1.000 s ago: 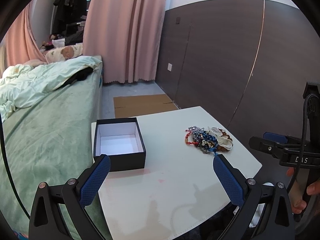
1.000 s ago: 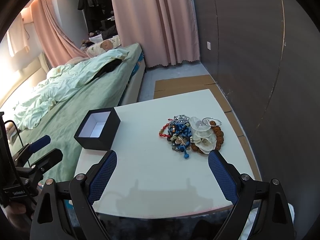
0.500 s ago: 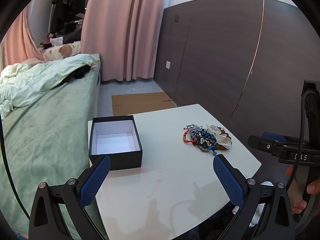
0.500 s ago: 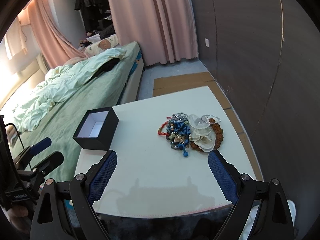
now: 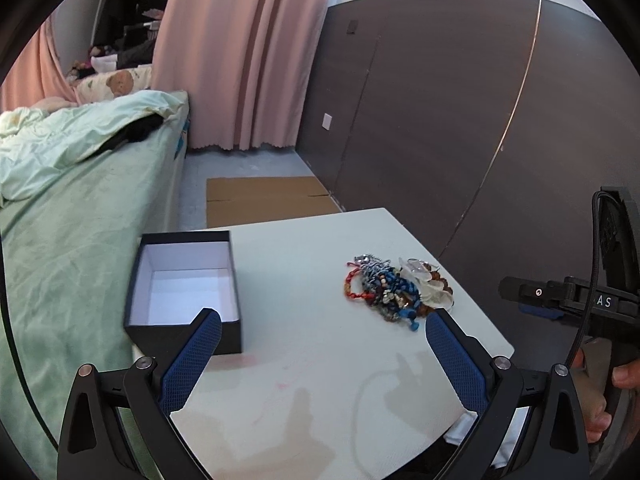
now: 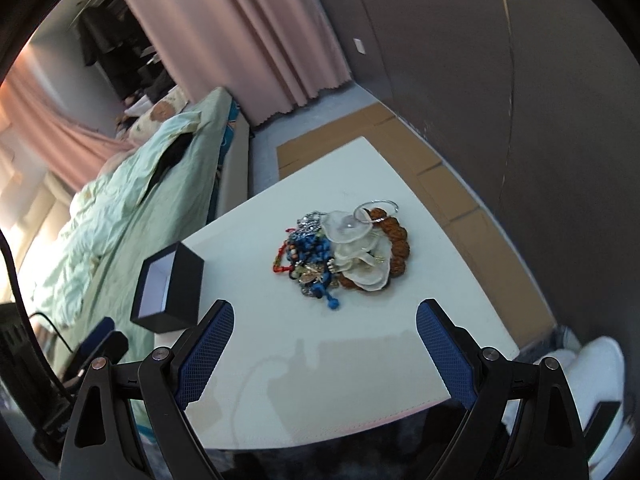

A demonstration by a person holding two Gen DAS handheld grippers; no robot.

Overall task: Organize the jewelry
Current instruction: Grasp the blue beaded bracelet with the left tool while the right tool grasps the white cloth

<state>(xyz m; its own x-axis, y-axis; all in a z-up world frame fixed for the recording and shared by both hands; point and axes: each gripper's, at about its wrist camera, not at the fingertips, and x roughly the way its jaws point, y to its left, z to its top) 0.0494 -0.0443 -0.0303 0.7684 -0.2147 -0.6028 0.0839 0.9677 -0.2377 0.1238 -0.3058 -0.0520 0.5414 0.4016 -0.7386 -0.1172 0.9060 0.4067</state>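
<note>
While claws (image 6: 325, 312) gape — jewelry (image 6: 340, 252) untouched.

The left wrist view looks forward from above the near edge of the white table (image 5: 320, 360), level and fairly low, facing the far dark wall panels (image 5: 440, 120) and pink curtain (image 5: 240, 60). The right wrist view sits higher over the near right part of the table (image 6: 340, 360), tilted downward and rolled, so the table runs diagonally. Both views share the tabletop, the black box (image 5: 184, 292) (image 6: 170, 292) at its left, the jewelry pile (image 5: 396, 292) (image 6: 340, 248) at its right, the green bed (image 5: 72, 220) (image 6: 120, 208) on the left and the cardboard (image 5: 264, 196) (image 6: 400, 152) beyond the far edge.
</note>
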